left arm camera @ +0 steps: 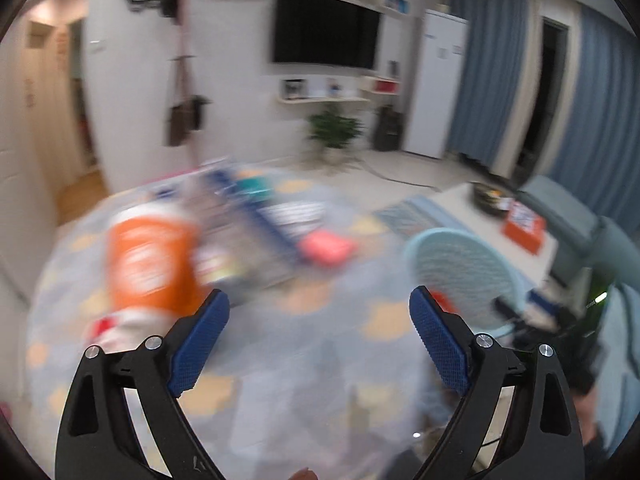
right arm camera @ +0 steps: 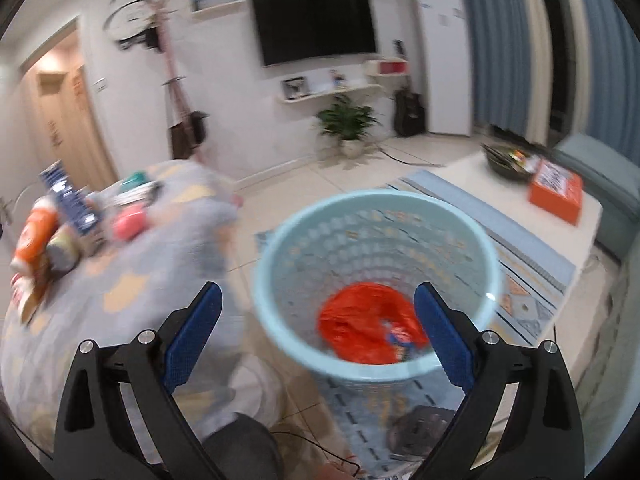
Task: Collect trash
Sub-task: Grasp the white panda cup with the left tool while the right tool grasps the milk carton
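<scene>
A light blue perforated waste basket (right arm camera: 280, 248) stands on the floor beside the table; an orange-red crumpled bag (right arm camera: 364, 328) lies at its bottom. My right gripper (right arm camera: 318, 334) is open and empty, above the basket's near rim. My left gripper (left arm camera: 320, 340) is open and empty over the table with the grey patterned cloth (left arm camera: 304, 344). On the table, blurred, lie an orange and white bottle (left arm camera: 152, 264), a pink packet (left arm camera: 326, 248) and a blue box (left arm camera: 260, 216). The basket shows at the right in the left wrist view (left arm camera: 464, 264).
A white coffee table (right arm camera: 516, 208) with an orange box (right arm camera: 554, 192) and a dark bowl (right arm camera: 504, 160) stands at the right on a patterned rug (right arm camera: 532, 276). A teal sofa (right arm camera: 600, 176) lies beyond. A potted plant (right arm camera: 348, 124) and TV (right arm camera: 316, 20) are at the far wall.
</scene>
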`<state>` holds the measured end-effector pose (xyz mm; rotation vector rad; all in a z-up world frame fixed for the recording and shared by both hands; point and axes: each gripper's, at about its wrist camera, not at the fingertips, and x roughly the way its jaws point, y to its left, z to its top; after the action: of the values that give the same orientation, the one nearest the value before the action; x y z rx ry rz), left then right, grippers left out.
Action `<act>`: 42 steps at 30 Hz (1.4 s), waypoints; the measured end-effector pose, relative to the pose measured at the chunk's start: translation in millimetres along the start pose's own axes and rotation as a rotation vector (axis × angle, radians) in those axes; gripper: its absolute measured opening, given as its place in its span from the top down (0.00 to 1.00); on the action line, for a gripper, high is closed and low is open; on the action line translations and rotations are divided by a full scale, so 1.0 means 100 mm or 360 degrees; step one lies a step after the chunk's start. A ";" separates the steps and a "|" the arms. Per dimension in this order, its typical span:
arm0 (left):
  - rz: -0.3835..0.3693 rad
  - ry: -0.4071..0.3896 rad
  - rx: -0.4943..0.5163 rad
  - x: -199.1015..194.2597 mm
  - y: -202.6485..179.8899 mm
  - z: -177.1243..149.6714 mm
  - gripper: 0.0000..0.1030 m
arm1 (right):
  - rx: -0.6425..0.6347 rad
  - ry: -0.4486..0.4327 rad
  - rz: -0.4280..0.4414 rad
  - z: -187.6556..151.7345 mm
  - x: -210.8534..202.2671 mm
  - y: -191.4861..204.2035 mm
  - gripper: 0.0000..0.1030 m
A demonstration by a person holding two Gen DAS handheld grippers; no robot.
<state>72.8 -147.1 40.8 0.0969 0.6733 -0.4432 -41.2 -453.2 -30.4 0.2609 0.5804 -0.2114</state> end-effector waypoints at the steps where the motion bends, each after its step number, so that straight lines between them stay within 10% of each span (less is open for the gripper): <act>1: 0.0050 0.0000 -0.0003 -0.06 0.17 -0.07 0.13 | -0.0027 -0.0003 0.0032 -0.01 -0.02 0.14 0.10; 5: 0.0355 0.0096 0.0073 -0.07 0.71 -0.41 0.13 | -0.0079 0.0011 0.0152 0.00 -0.05 0.56 0.10; 14: 0.0407 0.0242 0.0254 0.36 1.25 -0.60 0.13 | -0.0337 -0.0011 0.0288 0.00 -0.23 1.38 0.10; 22: 0.0164 0.0350 -0.0018 0.75 1.61 -0.37 0.15 | -0.0340 0.0012 0.0285 0.05 -0.19 1.45 0.10; 28: 0.0220 0.0309 -0.0119 0.69 1.69 -0.38 0.27 | -0.0431 0.0004 0.0340 0.13 -0.10 1.66 0.10; 36: 0.0187 0.0219 -0.0232 0.39 1.79 -0.55 0.27 | -0.0881 -0.0071 0.0435 0.51 0.30 2.21 0.10; 42: 0.0167 0.0135 -0.0235 0.20 1.90 -0.56 0.27 | -0.1210 0.0145 0.0620 0.75 1.00 2.58 0.08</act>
<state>135.0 29.8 -25.4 0.0111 0.7783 -0.2883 148.2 -243.9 20.2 -0.3567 0.6486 0.4011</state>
